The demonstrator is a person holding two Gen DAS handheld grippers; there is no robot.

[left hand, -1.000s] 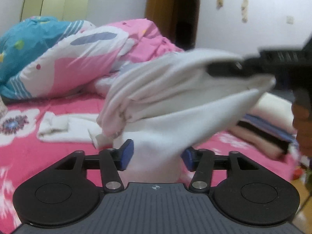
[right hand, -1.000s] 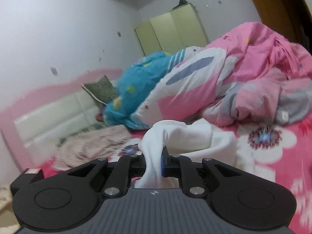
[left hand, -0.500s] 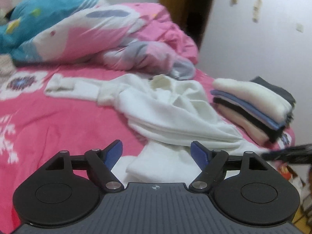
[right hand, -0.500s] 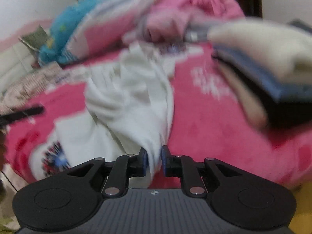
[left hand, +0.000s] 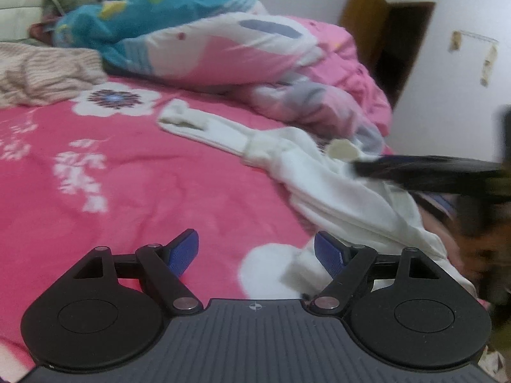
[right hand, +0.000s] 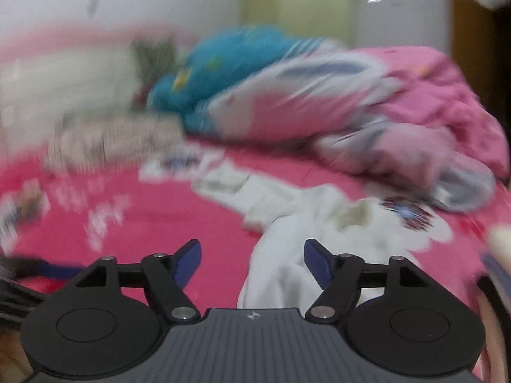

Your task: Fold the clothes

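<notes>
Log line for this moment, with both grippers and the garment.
left gripper: open, empty | right gripper: open, empty | white garment: crumpled on pink bedsheet, unfolded, ungrasped | right view: motion-blurred

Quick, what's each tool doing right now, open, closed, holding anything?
Left tool: open, holding nothing; the white garment lies on the bed beside it.
Right tool: open, holding nothing; the garment lies loose in front of it.

White walls [left hand: 453,73] enclose a bed with a pink flowered sheet [left hand: 143,172]; a brown wooden doorway [left hand: 383,32] opens at right, a pale green wardrobe [right hand: 297,6] stands behind
</notes>
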